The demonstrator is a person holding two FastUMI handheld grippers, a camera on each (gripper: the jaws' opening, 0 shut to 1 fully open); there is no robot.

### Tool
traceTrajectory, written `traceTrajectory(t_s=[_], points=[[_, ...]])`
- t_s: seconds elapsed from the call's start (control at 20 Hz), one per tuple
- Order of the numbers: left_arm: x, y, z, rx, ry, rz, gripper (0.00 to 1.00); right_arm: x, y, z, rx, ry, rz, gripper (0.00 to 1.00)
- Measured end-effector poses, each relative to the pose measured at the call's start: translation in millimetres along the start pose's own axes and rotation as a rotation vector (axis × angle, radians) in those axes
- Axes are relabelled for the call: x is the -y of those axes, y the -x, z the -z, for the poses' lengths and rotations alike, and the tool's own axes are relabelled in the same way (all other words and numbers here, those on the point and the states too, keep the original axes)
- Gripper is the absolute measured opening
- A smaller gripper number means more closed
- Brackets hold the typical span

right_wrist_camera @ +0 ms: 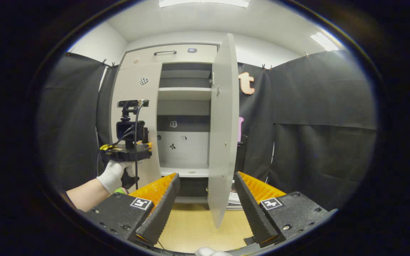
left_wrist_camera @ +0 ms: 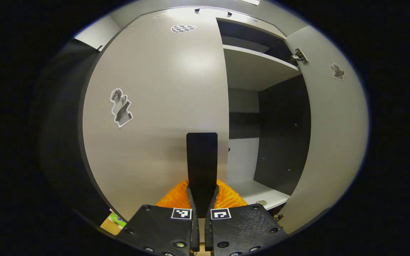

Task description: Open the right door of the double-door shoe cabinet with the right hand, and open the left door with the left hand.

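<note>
Standing with its right door (right_wrist_camera: 222,128) swung wide, the cabinet (right_wrist_camera: 176,57) keeps its left door (left_wrist_camera: 155,106) closed. Left gripper (left_wrist_camera: 202,201) pinches that door's black handle (left_wrist_camera: 201,156) — best pulled in an arc about the hinge. Right gripper (right_wrist_camera: 206,199) hangs back, spread, empty.

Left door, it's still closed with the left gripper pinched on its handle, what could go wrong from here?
1. The left gripper pinches only the thin black handle; a skewed pull may slip off.
2. The left door swings toward the hand, which might block it.
3. The open right door hangs between the right gripper's open fingers; drifting could bump it.
</note>
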State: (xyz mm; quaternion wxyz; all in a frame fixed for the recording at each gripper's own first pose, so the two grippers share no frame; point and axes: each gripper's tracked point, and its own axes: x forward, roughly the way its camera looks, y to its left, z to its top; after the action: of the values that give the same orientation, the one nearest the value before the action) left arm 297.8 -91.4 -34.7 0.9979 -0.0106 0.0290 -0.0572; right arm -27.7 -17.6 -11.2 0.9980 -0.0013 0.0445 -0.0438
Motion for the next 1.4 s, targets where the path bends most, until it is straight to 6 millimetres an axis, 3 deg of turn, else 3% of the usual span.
traceTrajectory(t_s=[0.35, 0.65, 0.95, 1.4], points=[[-4.7, 13.3, 2.5, -0.016, -0.003, 0.026, 0.05, -2.8, 15.6, 1.8, 0.001, -0.019, -0.039, 0.96], [-11.5, 45.6, 0.8, -0.019, -0.012, 0.029, 0.05, -11.7, 24.0, 6.2, -0.001, -0.019, -0.080, 0.96], [-27.2, 80.9, 2.4, -0.015, -0.014, 0.022, 0.05, -34.3, 34.7, 7.7, 0.008, -0.023, -0.138, 0.96], [-81.2, 138.3, 3.2, -0.013, -0.007, -0.032, 0.04, -68.5, 37.3, 11.5, 0.003, -0.010, -0.229, 0.96]])
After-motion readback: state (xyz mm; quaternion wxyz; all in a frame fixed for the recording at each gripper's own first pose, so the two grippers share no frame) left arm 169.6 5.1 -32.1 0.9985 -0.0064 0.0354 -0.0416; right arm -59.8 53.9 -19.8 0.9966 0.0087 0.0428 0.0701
